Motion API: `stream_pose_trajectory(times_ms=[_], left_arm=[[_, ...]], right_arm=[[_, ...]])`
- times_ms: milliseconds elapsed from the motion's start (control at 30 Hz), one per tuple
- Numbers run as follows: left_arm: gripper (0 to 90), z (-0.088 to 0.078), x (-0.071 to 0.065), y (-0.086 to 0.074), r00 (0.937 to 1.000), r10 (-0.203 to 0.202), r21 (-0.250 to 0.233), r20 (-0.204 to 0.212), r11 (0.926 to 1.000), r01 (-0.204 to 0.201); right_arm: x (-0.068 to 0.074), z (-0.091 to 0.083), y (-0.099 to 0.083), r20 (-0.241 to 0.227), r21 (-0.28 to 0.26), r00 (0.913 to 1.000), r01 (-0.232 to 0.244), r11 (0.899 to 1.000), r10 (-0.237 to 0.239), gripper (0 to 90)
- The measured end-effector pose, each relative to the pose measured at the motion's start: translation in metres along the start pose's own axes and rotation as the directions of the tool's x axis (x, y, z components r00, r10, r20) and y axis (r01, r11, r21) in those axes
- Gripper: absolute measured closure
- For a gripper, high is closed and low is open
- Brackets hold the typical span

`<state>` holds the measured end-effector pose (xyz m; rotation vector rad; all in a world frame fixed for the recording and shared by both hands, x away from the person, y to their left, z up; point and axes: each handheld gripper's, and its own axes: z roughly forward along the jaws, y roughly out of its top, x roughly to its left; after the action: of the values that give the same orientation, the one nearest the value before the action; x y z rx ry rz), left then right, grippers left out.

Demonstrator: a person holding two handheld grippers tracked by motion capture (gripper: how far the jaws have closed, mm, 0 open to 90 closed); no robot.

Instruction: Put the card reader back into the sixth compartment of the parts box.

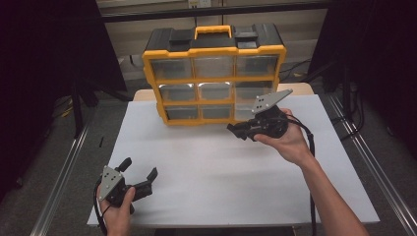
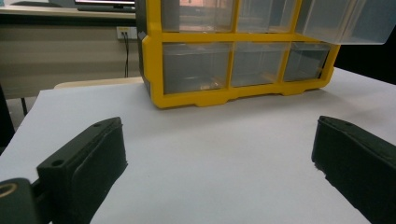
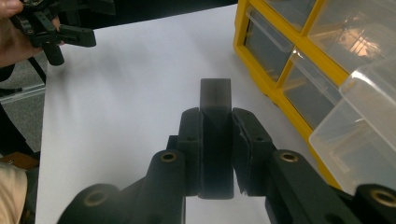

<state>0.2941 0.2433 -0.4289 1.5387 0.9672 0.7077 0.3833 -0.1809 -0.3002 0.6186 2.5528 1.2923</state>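
Two jaws of the right gripper (image 3: 215,154) pinch a small dark block (image 3: 215,122), held above the white table (image 1: 221,172) just in front of the yellow organizer (image 1: 214,73). One clear drawer (image 3: 359,126) stands pulled out beside it; best to lift the block over that rim squarely before letting go. Left gripper (image 1: 139,175) rests wide apart and empty near the table's front edge, well clear.

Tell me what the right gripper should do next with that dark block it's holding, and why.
Probably carry the dark block to the pulled-out clear drawer and lower it in. The right gripper is shut on the block just beside the yellow organizer, and that drawer juts out open next to it. The left gripper rests open, apart from the organizer.
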Motion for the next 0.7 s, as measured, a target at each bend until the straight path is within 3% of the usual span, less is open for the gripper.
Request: stream_pose_trajectory(times_ms=[700], left_arm=[[2.9,0.000,-0.001,0.000,1.0000,-0.002,-0.001,0.004,1.0000,0.003]], right_arm=[[-0.006,-0.022,0.030,0.036,-0.001,0.9986,0.038,0.999,-0.038,73.9]])
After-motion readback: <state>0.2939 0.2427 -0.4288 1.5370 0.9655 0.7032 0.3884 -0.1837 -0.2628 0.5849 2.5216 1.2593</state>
